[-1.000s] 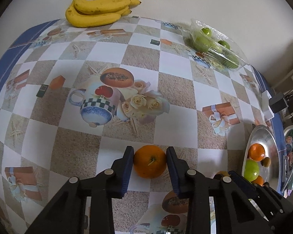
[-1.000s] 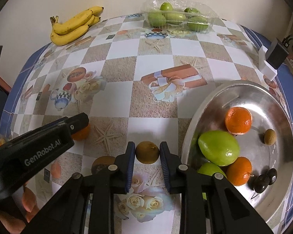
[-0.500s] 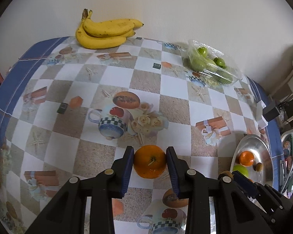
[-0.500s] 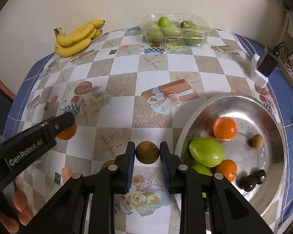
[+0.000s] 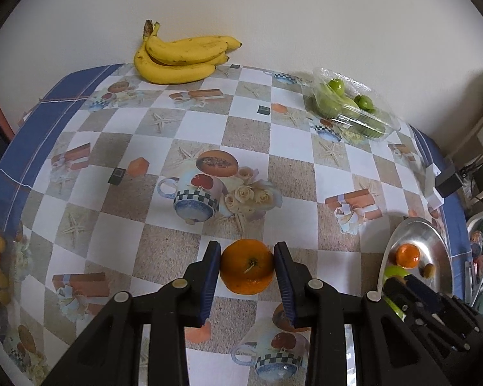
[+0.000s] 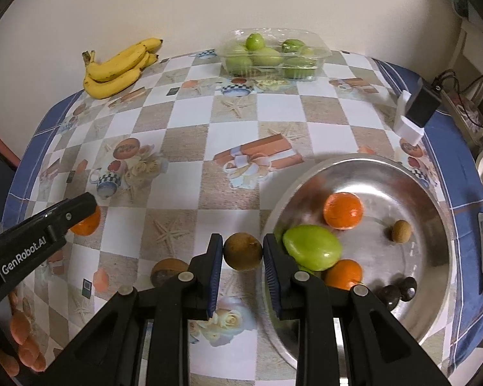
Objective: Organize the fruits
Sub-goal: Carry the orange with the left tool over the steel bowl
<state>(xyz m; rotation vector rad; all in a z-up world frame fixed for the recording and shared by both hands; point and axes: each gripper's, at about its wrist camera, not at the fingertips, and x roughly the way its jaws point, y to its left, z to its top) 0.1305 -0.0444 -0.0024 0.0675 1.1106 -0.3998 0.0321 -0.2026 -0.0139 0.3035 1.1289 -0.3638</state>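
Observation:
My left gripper (image 5: 246, 268) is shut on an orange (image 5: 247, 266) and holds it above the patterned tablecloth; the orange also shows in the right wrist view (image 6: 86, 223). My right gripper (image 6: 243, 252) is shut on a brown kiwi (image 6: 243, 251), held above the table just left of the silver bowl (image 6: 434, 241). The bowl holds two oranges (image 6: 343, 210), green fruit (image 6: 312, 247), a small kiwi (image 6: 401, 231) and dark round fruits (image 6: 399, 291).
A banana bunch (image 5: 180, 59) lies at the far edge by the wall. A clear plastic box of green fruit (image 6: 273, 56) stands at the back. A black and white adapter (image 6: 415, 112) sits at the right edge. Printed pictures cover the tablecloth.
Both grippers have risen from the table with their fruit still held. The table looks farther away in both views.

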